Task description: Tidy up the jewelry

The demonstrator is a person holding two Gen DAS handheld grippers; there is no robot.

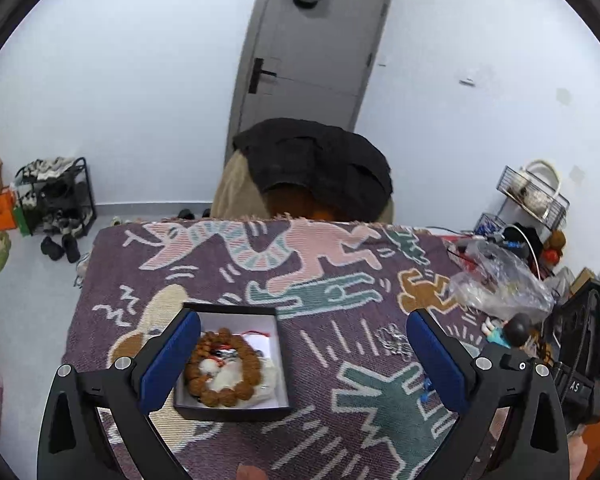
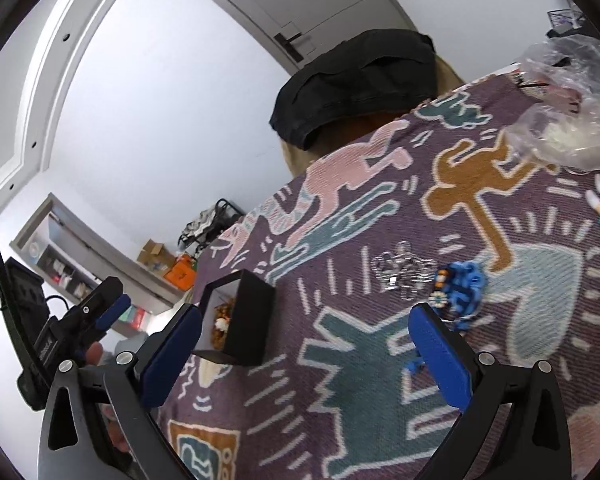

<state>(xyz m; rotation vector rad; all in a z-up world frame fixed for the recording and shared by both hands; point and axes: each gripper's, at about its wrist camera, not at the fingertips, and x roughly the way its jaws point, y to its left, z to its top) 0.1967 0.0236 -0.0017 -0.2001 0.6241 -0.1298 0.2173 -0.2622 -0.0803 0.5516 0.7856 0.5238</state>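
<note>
Boxed: brown wooden bead bracelet (image 1: 223,368) inside open black cardboard box (image 1: 236,411).
Left: silver chain (image 2: 400,270), blue bead piece (image 2: 462,284) on surface.
Grippers: left gripper (image 1: 304,360), right gripper (image 2: 305,354) both released, empty.

The letters "AS" are printed in white on a black strap (image 1: 575,386) at the right edge of the left wrist view, just right of the left hand-held gripper (image 1: 304,360). On the orange bag (image 1: 1,212) beside the shoe rack (image 1: 56,196), far to the left of that hand-held gripper, a dark mark is seen, but it is too small to be read. In the right wrist view, faint white marks are seen on a black strap (image 2: 46,346) left of the right hand-held gripper (image 2: 306,354); they are too blurred to be read.
</note>
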